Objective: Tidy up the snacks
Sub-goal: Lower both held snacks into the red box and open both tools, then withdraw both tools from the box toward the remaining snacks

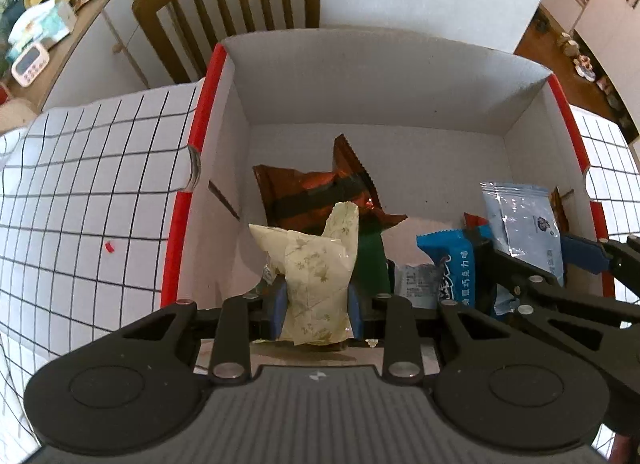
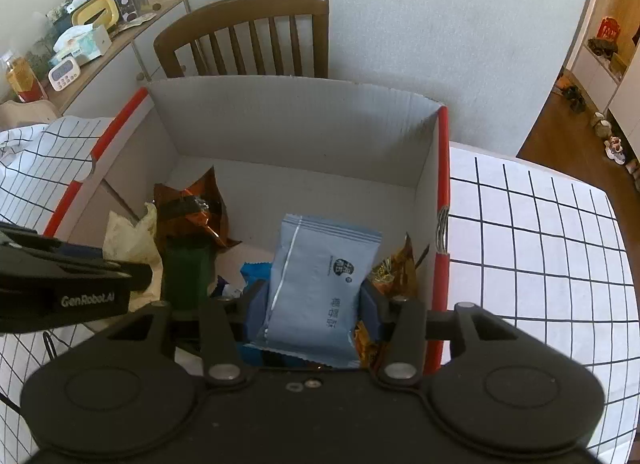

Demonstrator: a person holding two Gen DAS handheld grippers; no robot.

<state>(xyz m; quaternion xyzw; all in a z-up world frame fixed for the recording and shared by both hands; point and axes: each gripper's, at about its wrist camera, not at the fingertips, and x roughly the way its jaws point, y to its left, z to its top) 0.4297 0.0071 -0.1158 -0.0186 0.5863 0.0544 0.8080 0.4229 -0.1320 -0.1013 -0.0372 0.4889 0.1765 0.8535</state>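
Observation:
A white cardboard box (image 1: 360, 79) with red edges, also in the right wrist view (image 2: 288, 119), holds several snack packets. My left gripper (image 1: 316, 304) is shut on a cream packet with a leaf print (image 1: 316, 272), held over the box's near left part. My right gripper (image 2: 312, 300) is shut on a pale blue packet (image 2: 316, 288), held over the box's near right part. In the box lie a brown-orange packet (image 1: 308, 191), a green packet (image 1: 372, 260), a bright blue packet (image 1: 452, 264) and a gold packet (image 2: 396, 268).
The box stands on a table with a white cloth with black grid lines (image 1: 88, 191), which also shows on the right (image 2: 540, 248). A wooden chair (image 2: 248, 35) stands behind the box. A cluttered sideboard (image 2: 84, 39) is at the far left.

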